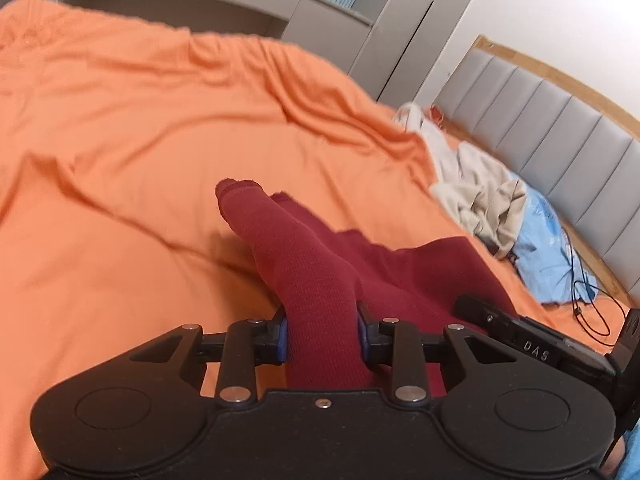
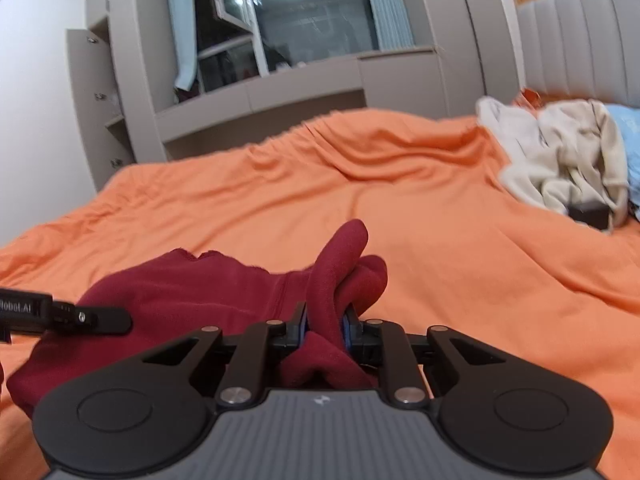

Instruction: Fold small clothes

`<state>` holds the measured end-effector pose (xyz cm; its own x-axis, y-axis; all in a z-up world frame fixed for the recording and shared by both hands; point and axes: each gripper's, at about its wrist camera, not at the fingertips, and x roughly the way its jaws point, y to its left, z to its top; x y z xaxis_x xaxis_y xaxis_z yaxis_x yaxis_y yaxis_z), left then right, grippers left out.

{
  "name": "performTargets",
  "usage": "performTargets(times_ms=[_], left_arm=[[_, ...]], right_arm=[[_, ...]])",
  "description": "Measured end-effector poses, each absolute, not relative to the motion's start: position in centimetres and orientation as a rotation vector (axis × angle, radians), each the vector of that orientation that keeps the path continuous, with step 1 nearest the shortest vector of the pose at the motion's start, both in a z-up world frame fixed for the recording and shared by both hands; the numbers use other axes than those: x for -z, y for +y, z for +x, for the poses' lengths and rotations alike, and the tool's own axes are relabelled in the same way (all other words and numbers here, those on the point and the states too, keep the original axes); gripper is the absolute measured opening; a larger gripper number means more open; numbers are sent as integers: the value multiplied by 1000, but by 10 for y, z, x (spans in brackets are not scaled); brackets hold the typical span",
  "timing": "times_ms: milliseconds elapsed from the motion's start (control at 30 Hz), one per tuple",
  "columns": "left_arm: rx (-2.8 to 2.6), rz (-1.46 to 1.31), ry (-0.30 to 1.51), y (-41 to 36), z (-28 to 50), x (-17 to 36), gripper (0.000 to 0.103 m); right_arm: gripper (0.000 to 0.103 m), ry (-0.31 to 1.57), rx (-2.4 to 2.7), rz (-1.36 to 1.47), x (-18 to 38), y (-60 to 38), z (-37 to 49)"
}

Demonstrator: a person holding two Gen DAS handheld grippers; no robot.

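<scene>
A dark red knit garment (image 1: 316, 272) lies on the orange bed sheet (image 1: 140, 140). My left gripper (image 1: 322, 332) is shut on one ribbed end of it, which sticks out past the fingers. My right gripper (image 2: 325, 326) is shut on another bunched end of the same red garment (image 2: 192, 292). The two grippers are close together: the right one (image 1: 528, 340) shows at the lower right of the left wrist view, and the left one (image 2: 64, 314) at the left edge of the right wrist view.
A pile of beige and white clothes (image 1: 476, 192) and a light blue cloth (image 1: 548, 248) lie by the grey padded headboard (image 1: 560, 120). A black cable (image 1: 588, 292) runs there. Grey cabinets (image 2: 280, 92) and a window stand beyond the bed (image 2: 440, 208).
</scene>
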<state>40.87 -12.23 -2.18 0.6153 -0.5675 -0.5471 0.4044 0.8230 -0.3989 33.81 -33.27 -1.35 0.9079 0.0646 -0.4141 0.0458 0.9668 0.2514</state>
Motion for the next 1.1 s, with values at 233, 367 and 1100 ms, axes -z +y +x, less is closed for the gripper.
performTargets(times_ms=[233,367,1100], left_arm=[[480,-168,594,-98,393,-10,33],[402,-152,578,-78,392,-18,33],[295,-86,727,-64,401,25,44]], right_arm=[[19,360,-100,223,6,-296,357],[19,373,-154,197,10,-269,370],[38,541,-102,192,44,-259,386]])
